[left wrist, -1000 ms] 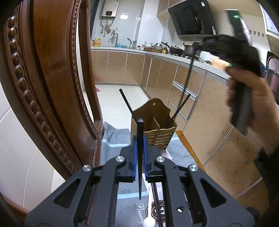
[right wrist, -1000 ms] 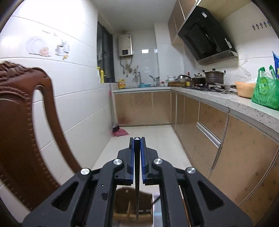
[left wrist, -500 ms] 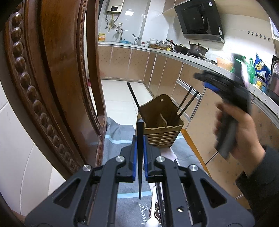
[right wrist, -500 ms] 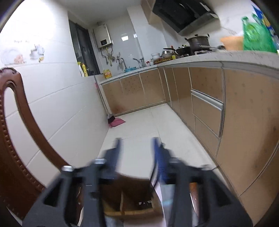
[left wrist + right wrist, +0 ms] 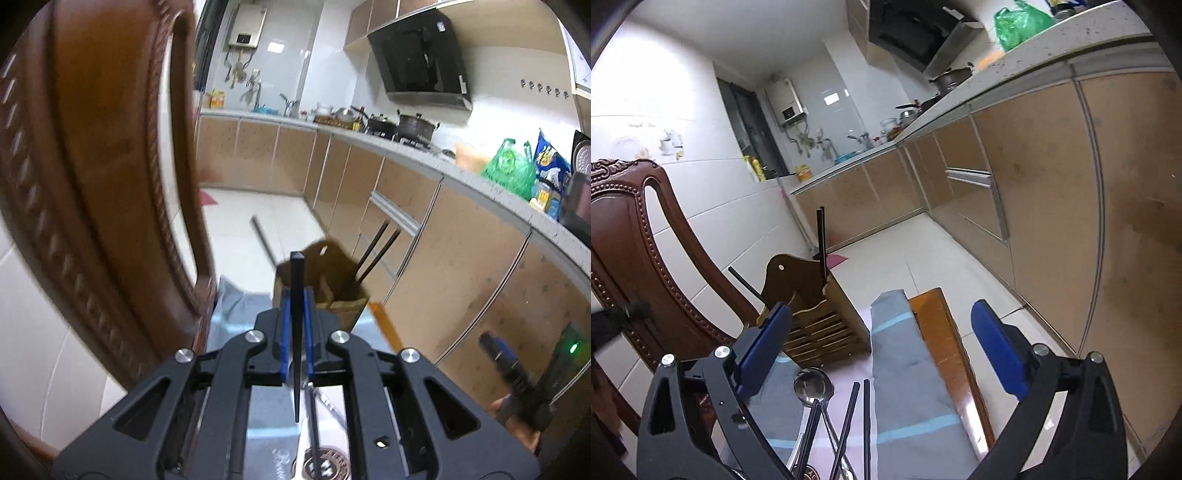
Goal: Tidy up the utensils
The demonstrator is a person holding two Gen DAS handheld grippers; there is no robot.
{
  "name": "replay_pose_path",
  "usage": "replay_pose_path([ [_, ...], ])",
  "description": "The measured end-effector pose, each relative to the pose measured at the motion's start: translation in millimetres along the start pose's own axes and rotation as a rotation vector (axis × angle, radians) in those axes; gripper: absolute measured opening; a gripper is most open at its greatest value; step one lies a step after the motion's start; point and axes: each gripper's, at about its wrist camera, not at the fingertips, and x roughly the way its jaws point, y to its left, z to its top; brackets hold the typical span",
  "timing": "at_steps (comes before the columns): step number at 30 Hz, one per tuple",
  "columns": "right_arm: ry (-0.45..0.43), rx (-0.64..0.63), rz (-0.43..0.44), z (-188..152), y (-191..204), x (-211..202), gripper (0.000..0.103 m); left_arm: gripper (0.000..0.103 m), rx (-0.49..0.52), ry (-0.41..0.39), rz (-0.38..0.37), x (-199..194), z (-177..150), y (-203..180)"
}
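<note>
In the slatted brown wooden utensil holder (image 5: 816, 314) stand three black chopsticks (image 5: 822, 240); the left gripper (image 5: 295, 332) pinches another black chopstick (image 5: 296, 332), while the right gripper (image 5: 882, 354), jaws just opened wide, is empty.

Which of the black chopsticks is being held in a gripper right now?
The chopstick pinched upright in the left gripper; others stand in the wooden holder or lie loose.

A slatted wooden holder (image 5: 820, 325) is seen beyond the jaws; below them, a glossy metal spoon (image 5: 812, 384), matt black chopsticks (image 5: 866, 424) and grey cloth (image 5: 905, 369).
</note>
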Motion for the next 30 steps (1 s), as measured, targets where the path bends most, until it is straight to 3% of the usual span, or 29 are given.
replay_pose_path([
  [8,0.011,0.032,0.015,5.9,-12.3,12.2,0.095,0.006,0.004,-0.13,0.036,3.7,100.0,-29.8],
  [11,0.014,0.047,0.02,7.9,-17.9,14.3,0.095,0.006,-0.028,-0.174,0.028,17.1,123.8,-30.1],
  [14,0.014,0.065,0.021,10.3,-24.8,15.6,0.095,0.006,-0.052,-0.156,0.029,49.0,135.1,-27.8],
  [20,0.019,0.089,0.02,14.1,-37.3,19.2,0.095,0.006,-0.109,-0.076,0.056,114.1,112.0,-9.6],
  [26,0.044,0.052,0.018,12.5,-31.7,26.1,0.095,0.006,-0.186,0.098,0.033,177.7,64.2,12.2],
  [30,0.052,-0.019,0.008,10.9,-18.6,28.0,0.095,0.007,-0.163,0.195,0.049,198.4,36.7,15.7],
])
